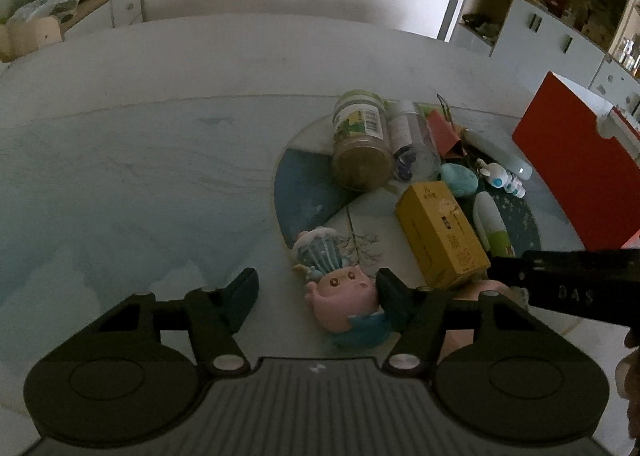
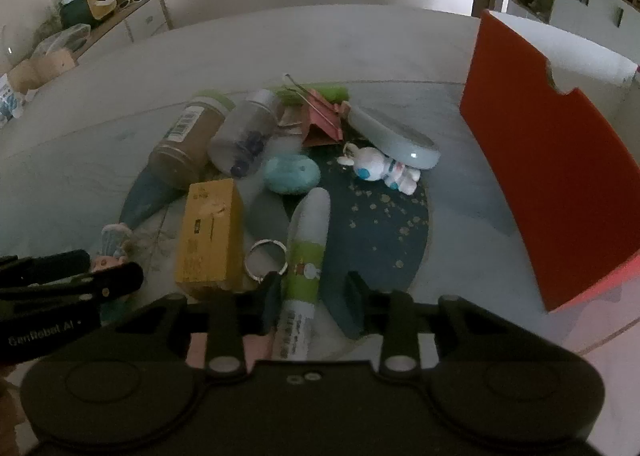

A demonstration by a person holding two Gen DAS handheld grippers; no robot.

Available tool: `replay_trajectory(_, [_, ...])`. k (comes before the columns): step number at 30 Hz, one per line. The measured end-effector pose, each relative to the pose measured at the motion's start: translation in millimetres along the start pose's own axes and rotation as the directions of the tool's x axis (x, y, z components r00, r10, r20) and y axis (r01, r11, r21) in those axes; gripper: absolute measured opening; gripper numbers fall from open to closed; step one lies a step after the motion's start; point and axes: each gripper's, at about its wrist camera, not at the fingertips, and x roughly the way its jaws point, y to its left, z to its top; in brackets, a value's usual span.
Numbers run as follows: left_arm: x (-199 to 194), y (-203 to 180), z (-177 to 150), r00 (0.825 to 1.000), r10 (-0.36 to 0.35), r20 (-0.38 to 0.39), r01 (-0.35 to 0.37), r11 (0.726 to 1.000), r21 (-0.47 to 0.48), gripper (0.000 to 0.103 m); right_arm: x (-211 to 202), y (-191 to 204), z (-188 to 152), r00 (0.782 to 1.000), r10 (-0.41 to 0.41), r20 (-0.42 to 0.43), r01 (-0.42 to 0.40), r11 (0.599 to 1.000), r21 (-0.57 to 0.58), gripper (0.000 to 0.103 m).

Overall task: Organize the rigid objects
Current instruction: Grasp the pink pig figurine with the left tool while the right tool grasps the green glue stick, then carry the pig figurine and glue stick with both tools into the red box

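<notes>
the left tongs [image 1: 316, 288] stand apart around a pink figurine [image 1: 344, 302] that lies on its side on the tabletop [image 1: 140, 176]; one finger touches or nearly touches the figurine's flank, the other stands clear of it with bare tabletop between, so nothing is gripped. the right tongs [image 2: 314, 302] straddle the lower part of a white and green tube [image 2: 306, 268] lying lengthwise toward the camera; one pad sits against the tube, the other is a little off it, so the jaws are not clamped. just beside the tube lie a metal ring [image 2: 266, 258] and a yellow box [image 2: 210, 232]. beyond these, on a round blue mat [image 2: 380, 224], are a brown spice jar [image 2: 186, 140], a clear jar [image 2: 244, 136], a teal oval piece [image 2: 292, 174], a small white toy figure [image 2: 380, 166] and a red binder clip [image 2: 322, 124]. a red open box [image 2: 548, 184] stands at the right side, well apart from the tongs.
</notes>
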Motion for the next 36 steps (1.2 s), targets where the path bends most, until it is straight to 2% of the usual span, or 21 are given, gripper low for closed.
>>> replay_trajectory(3, [0, -1, 0, 1.0, 0.009, 0.005, -0.009, 1.0, -0.005, 0.053, 1, 0, 2, 1.0, 0.004, 0.002, -0.004, 1.0, 0.001, 0.027])
replay_trajectory(5, [0, -2, 1, 1.0, 0.016, 0.006, -0.016, 1.0, -0.001, 0.045, 2, -1, 3, 1.0, 0.007, 0.001, -0.007, 1.0, 0.004, 0.018])
replay_trajectory(7, [1, -2, 2, 1.0, 0.031, 0.006, -0.031, 0.999, -0.014, 0.037, 3, -2, 5, 1.0, 0.009, 0.0, -0.009, 1.0, 0.013, 0.017])
replay_trajectory(18, [-4, 2, 8, 0.996, 0.077, -0.034, -0.079, 0.994, -0.072, 0.037, -17, -16, 15, 0.999, 0.027, 0.023, -0.029, 0.997, 0.067, 0.016])
replay_trajectory(22, [-14, 2, 13, 0.997, 0.069, -0.025, -0.071, 0.993, -0.091, 0.037, -43, -22, 14, 0.998, 0.039, 0.055, -0.043, 0.997, 0.07, 0.016])
replay_trajectory(30, [-34, -18, 26, 0.993, 0.12, 0.017, -0.119, 0.99, -0.07, 0.037, -90, -49, 18, 0.991, 0.074, 0.11, -0.082, 0.994, 0.072, 0.016])
replay_trajectory(36, [-58, -47, 46, 0.988, 0.141, 0.064, -0.136, 0.988, -0.076, 0.037, -115, -77, 31, 0.982, 0.111, 0.151, -0.122, 0.991, 0.061, 0.016])
